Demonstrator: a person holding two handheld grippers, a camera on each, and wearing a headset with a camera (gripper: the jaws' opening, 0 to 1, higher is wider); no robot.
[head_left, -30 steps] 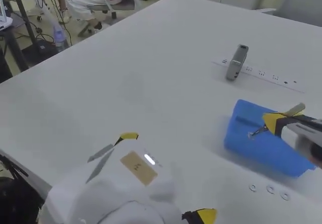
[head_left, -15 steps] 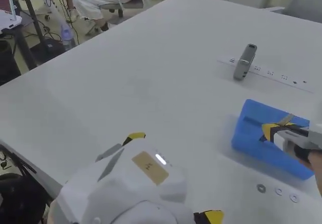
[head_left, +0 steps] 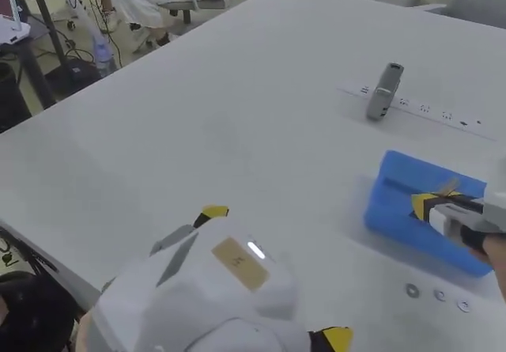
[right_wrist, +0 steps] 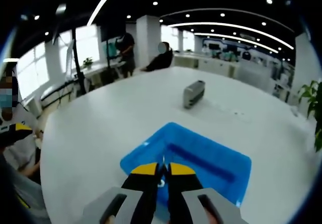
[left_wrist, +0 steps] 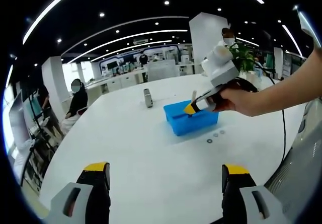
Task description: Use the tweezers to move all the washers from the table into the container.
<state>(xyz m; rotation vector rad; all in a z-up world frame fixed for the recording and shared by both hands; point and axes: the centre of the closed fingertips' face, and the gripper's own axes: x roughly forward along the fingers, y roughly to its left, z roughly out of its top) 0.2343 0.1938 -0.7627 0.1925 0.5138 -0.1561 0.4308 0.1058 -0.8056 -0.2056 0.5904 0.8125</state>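
I had the right gripper (right_wrist: 163, 171) poised over the blue container (head_left: 411, 202), its fingers drawn narrow and clamped on the tweezers (left_wrist: 194, 97), whose tips pointed down into the tray. I judged this to be the drop-off part of a cycle, though I could not tell whether a washer sat in the tips; there was only a pale speck there in the right gripper view. Three washers (head_left: 412, 290) lay in a short row on the table (head_left: 237, 115), just beside the container's near wall and apart from one another. The next move, as I read it, called for swinging the tweezers out over that wall and down to the nearest washer, meeting a thin flat ring on a smooth top with fine aim. The left gripper (left_wrist: 165, 168) hung low near the table's edge, its fingers wide and holding nothing. The table was plain white and matte, with a flush socket strip (head_left: 423, 113) and a grey device (head_left: 385, 91) standing on it beyond the container. Around it was an open office with ceiling light strips, seated people (left_wrist: 76, 100), a bottle (head_left: 100, 51) on the floor and a potted plant (left_wrist: 245, 58).
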